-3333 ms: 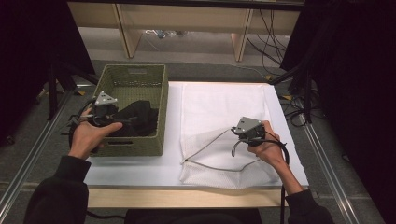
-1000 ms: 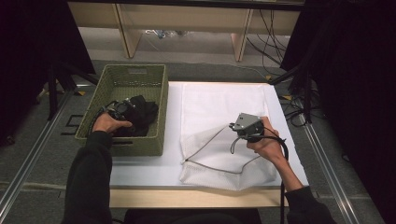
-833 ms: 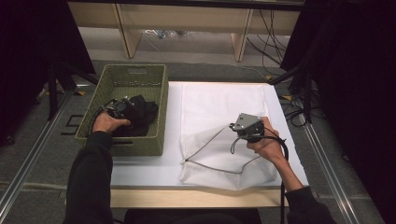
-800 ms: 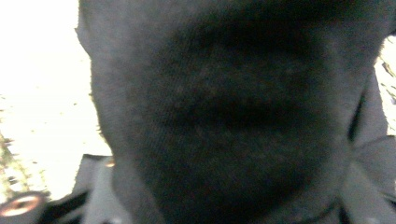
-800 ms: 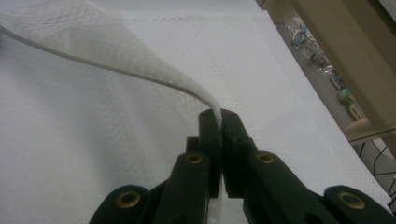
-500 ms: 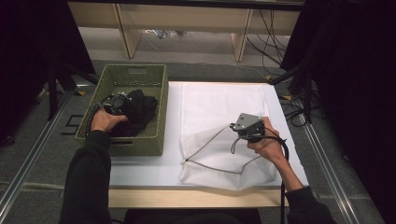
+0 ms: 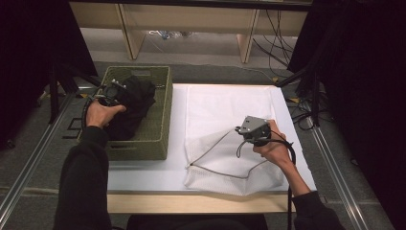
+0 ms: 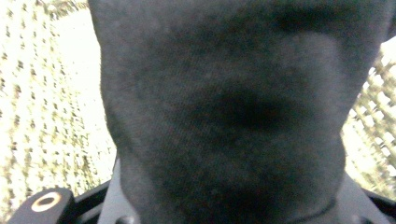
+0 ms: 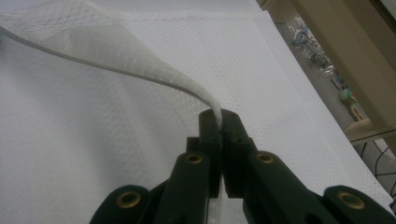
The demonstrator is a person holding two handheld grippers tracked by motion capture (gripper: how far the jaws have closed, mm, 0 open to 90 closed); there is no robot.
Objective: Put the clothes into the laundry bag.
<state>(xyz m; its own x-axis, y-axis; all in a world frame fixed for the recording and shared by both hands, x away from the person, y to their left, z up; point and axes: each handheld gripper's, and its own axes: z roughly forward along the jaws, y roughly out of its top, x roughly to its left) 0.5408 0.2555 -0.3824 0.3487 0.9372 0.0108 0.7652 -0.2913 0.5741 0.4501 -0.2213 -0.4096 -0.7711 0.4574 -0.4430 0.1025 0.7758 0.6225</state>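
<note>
Left gripper (image 7: pixel 112 91) moved from the basket's (image 7: pixel 163 115) near-left part toward its far-left corner, dragging the black cloth (image 7: pixel 131 103) along; cloth bunched up higher against the far side, pressed against the left gripper's camera.

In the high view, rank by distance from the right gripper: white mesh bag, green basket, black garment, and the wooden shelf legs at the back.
From the right gripper:
1. White mesh bag, its rim pinched in the jaws.
2. Green basket, to the left.
3. Black garment, inside the basket, at the left gripper.
4. Wooden shelf legs, beyond the table.
</note>
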